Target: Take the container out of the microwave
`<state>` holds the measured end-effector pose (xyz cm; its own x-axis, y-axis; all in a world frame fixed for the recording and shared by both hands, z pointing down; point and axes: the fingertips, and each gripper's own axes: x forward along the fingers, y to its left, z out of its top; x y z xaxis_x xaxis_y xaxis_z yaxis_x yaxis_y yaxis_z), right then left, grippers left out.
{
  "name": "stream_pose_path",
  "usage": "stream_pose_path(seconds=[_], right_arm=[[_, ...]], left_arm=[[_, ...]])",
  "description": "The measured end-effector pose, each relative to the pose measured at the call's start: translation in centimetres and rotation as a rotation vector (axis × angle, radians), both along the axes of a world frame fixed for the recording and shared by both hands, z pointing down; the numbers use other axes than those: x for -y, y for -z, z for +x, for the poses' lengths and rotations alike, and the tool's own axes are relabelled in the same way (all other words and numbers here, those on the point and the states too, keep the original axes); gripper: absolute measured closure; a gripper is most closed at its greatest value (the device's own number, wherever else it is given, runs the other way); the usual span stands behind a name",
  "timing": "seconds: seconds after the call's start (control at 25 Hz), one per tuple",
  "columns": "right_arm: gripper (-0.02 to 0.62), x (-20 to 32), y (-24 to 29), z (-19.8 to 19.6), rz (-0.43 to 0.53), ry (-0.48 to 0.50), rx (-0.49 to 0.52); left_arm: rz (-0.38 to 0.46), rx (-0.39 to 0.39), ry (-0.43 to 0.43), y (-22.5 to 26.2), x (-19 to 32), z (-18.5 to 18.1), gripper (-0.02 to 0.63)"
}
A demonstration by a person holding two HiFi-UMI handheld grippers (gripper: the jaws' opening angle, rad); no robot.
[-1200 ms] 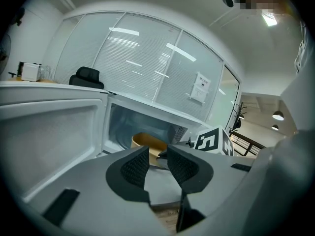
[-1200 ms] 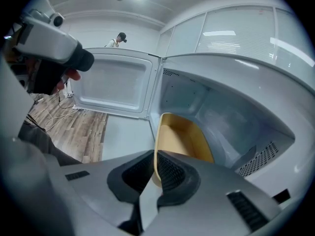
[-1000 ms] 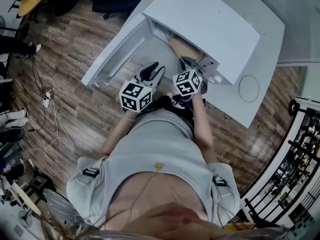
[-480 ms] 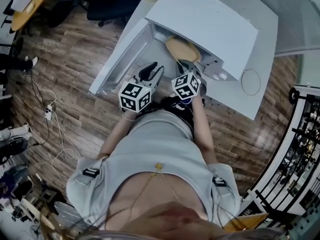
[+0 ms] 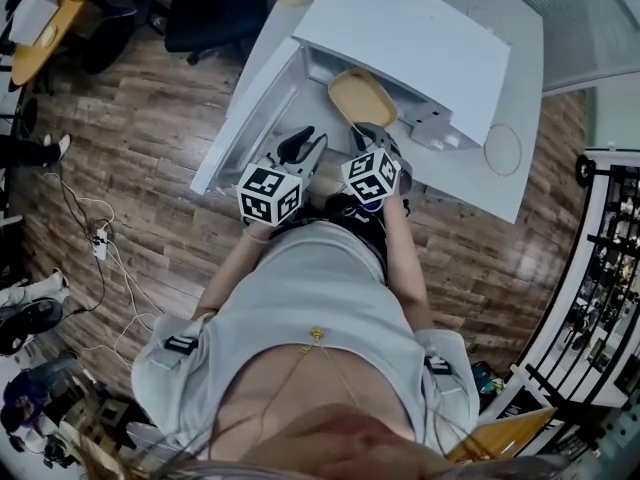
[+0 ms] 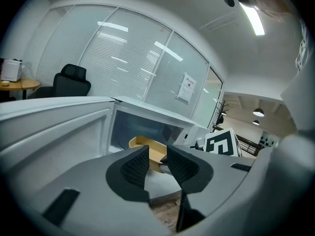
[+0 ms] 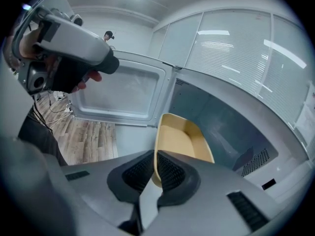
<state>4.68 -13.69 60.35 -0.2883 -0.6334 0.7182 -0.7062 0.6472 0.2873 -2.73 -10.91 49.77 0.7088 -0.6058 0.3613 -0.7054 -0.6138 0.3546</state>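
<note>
Right gripper (image 7: 153,173): your jaws are closed on the near rim of the container (image 7: 183,137). The rim wall is pinched between the two pads at the lower middle of the right gripper view.
Left gripper (image 6: 157,162): your jaws stand apart and nothing is pressed between the pads (the container only shows through the gap, farther off). In the head view it hangs in front of the opening, just left of your right gripper.
Container: tan, oval and shallow. In the head view it lies at the upper middle of the frame, poking out from under the white top of the microwave (image 5: 410,33) at the mouth of the cavity. You cannot tell whether its base touches the cavity floor.
Microwave: white outside and grey inside. It stands on a white counter (image 5: 505,183) in the upper middle to upper right of the head view.
Door (image 5: 235,123): swung wide open, reaching toward the left of the frame from the opening.
Floor (image 5: 130,168): wooden planks fill the left side of the head view, with cables (image 5: 95,248) lying near the left edge.
Surroundings: a black office chair (image 6: 71,82) stands at the left of the left gripper view, in front of a glass wall with blinds.
</note>
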Motion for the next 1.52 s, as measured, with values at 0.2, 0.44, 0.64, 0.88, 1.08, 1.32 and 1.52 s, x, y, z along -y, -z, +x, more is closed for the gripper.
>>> stream_pose_path(seconds=[0.2, 0.44, 0.64, 0.88, 1.08, 1.32, 1.52], right_arm=[[0.565, -1.0, 0.5, -1.0, 0.012, -0.027, 0.015], [0.565, -2.5, 0.4, -1.9, 0.016, -0.046, -0.018], [0.565, -3.7, 0.3, -2.7, 0.014, -0.063, -0.029], [0.565, -4.8, 0.4, -3.3, 0.014, -0.087, -0.036], [0.565, -6.0, 0.5, -4.3, 0.016, -0.094, -0.036], [0.565, -7.4, 0.9, -5.3, 0.031, -0.111, -0.024], [0.565, -8.5, 1.5, -5.5, 0.044, -0.142, -0.016]], left_arm=[[0.004, -0.001, -0.038, 0.0, -0.8, -0.8, 0.492], [0.003, -0.001, -0.094, -0.2, -1.7, -1.7, 0.492], [0.004, -0.006, -0.124, -0.3, -2.6, -2.4, 0.492], [0.007, -0.008, -0.153, -0.3, -3.5, -3.4, 0.492], [0.002, -0.002, -0.176, -0.9, -4.5, -4.5, 0.492], [0.006, -0.011, -0.204, -1.1, -5.3, -5.0, 0.492], [0.012, -0.017, -0.227, -1.1, -5.9, -5.2, 0.492]])
